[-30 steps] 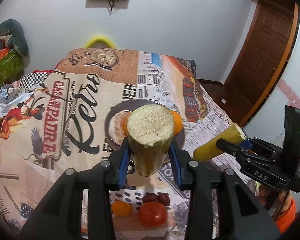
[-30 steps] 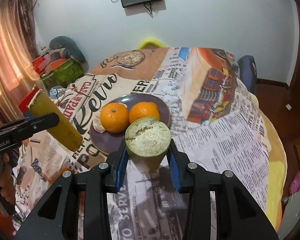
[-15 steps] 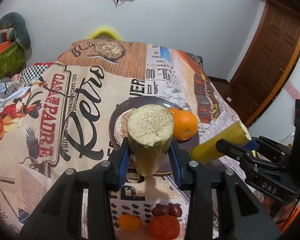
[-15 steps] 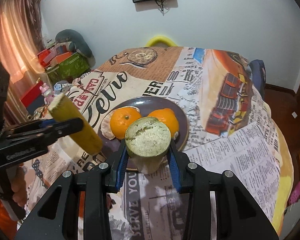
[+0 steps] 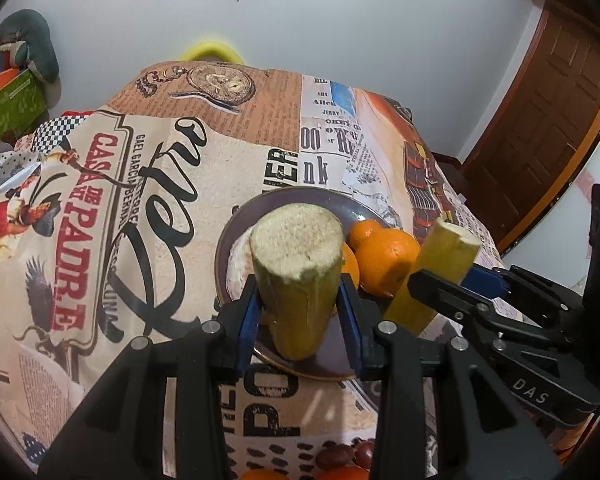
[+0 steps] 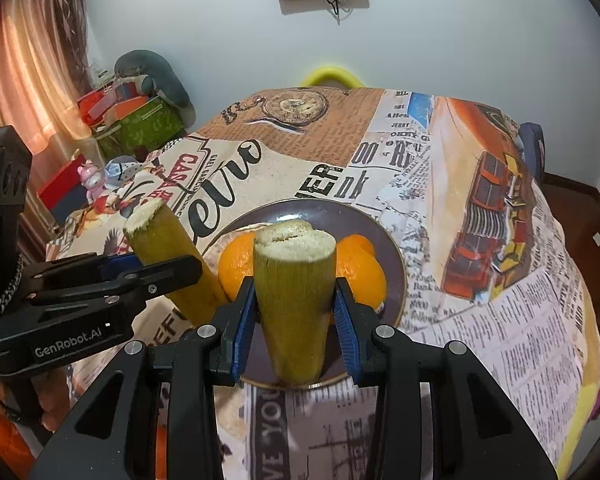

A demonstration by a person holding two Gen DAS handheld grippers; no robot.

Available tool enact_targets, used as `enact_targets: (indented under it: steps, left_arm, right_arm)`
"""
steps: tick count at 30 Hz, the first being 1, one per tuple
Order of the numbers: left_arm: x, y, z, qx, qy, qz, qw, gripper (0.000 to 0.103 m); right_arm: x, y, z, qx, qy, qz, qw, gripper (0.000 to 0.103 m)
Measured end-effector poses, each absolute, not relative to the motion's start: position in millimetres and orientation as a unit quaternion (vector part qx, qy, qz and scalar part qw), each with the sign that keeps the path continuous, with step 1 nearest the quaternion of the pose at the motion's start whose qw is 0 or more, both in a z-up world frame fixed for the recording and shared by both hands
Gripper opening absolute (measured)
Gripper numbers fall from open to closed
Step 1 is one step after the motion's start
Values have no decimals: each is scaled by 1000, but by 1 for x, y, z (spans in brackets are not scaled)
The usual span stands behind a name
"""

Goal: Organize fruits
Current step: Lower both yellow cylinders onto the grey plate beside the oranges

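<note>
A dark plate [image 5: 356, 210] [image 6: 388, 248] on the printed tablecloth holds two oranges [image 5: 386, 260] [image 6: 236, 264]. My left gripper [image 5: 298, 316] is shut on a yellow-green sugarcane piece [image 5: 296, 276], held over the plate's near rim. My right gripper [image 6: 296, 320] is shut on a second sugarcane piece [image 6: 294, 300], also over the plate's near edge. Each gripper shows in the other's view, the right one in the left wrist view [image 5: 452, 284] and the left one in the right wrist view [image 6: 152, 272]. The canes stand close side by side.
Dark grapes [image 5: 340, 454] and tomatoes [image 5: 260, 474] lie on the cloth near the front edge. A yellow chair back [image 6: 332, 76] stands behind the table. Boxes and a cushion [image 6: 140, 112] sit at the left, a wooden door [image 5: 548, 120] at the right.
Both grippers have moved forward with their sugarcane pieces and come closer together, now over the plate's near rim. The oranges have not moved.
</note>
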State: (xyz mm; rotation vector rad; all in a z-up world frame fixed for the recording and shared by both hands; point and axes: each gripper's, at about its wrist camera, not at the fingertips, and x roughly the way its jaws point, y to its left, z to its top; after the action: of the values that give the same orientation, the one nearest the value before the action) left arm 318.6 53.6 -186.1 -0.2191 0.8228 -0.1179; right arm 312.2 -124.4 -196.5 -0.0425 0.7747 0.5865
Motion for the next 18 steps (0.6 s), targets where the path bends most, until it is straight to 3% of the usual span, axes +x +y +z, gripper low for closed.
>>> enact_targets:
  steps: [18]
  left_arm:
    - [349,64,-207,-119,410,-42,903,38]
  right_arm:
    - [326,-112,-208,-26,378,294,878,34]
